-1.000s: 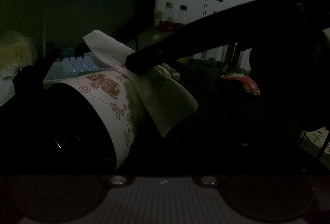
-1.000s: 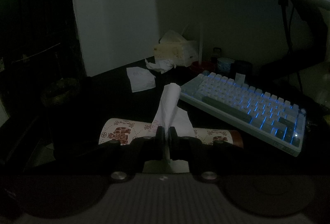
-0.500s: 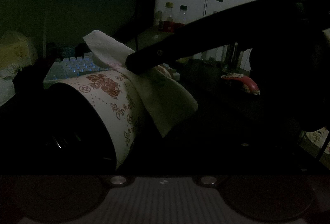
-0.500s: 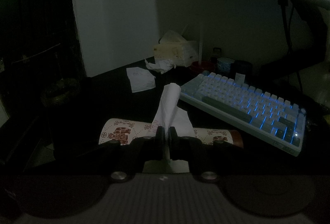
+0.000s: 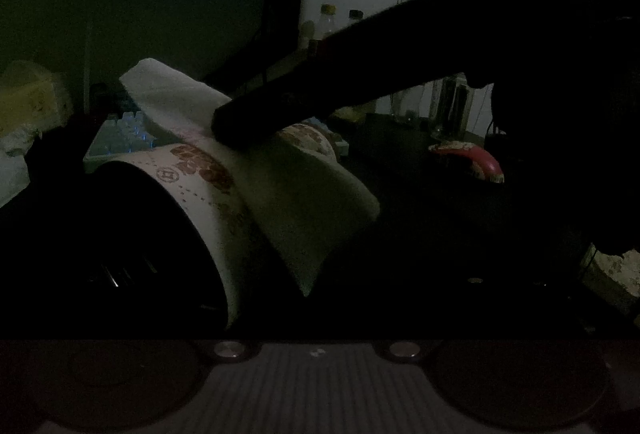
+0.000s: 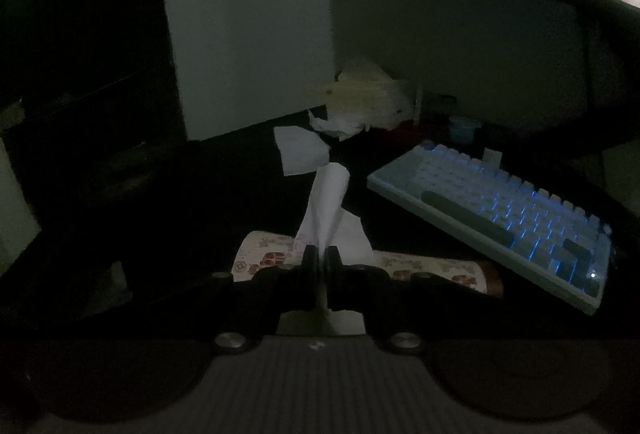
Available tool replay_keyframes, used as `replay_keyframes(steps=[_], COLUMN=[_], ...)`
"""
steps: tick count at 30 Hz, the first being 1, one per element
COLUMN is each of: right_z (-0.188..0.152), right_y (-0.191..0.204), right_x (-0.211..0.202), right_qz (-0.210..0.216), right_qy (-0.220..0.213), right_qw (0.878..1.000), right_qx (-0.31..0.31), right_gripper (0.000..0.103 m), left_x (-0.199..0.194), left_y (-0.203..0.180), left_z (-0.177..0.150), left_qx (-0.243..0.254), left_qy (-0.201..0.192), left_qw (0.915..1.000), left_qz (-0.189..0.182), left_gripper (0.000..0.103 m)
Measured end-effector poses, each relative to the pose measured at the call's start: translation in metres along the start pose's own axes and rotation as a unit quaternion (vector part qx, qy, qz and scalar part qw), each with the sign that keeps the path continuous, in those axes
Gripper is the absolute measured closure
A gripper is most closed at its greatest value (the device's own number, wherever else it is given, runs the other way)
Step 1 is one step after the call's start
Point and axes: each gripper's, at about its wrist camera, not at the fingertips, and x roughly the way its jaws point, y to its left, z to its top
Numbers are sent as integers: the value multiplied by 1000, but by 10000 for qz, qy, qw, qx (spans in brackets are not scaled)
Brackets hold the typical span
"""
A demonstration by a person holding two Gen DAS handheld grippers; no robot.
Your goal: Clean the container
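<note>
Right wrist view: right tongs clamped on white tissue.
Container: on its side on the surface, tissue draped over it.
Change: tissue unmoved; wiping paused.
Left tongs: cannot tell.

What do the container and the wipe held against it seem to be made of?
The container looks like paper or thin card, matte white with a printed red-brown pattern and a thin rim edge; a plastic coating cannot be ruled out in this dim light. The wipe looks like soft white tissue paper: it folds, creases and drapes limply over the container where the right gripper pinches it.
</note>
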Motion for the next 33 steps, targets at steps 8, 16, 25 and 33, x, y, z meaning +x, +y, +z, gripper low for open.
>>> replay_keyframes(steps=[8, 16, 25, 33], right_z=[-1, -1, 1, 1], right_y=[-43, -36, -37, -37], right_x=[2, 3, 5, 4], right_qz=[-666, -638, -619, -607], right_qy=[127, 60, 61, 46], right_qw=[9968, 9974, 9973, 9973], right_qx=[418, 329, 381, 406], right_gripper=[97, 97, 96, 96], left_x=[-2, -11, -12, -15], left_y=[0, 19, 10, 8], left_z=[-1, -2, 0, -1], left_qx=[-38, -56, -55, -53], left_qy=[-5, -14, 5, 7], left_qw=[10000, 10000, 10000, 10000], left_qz=[49, 35, 55, 68], left_gripper=[1, 1, 1, 1])
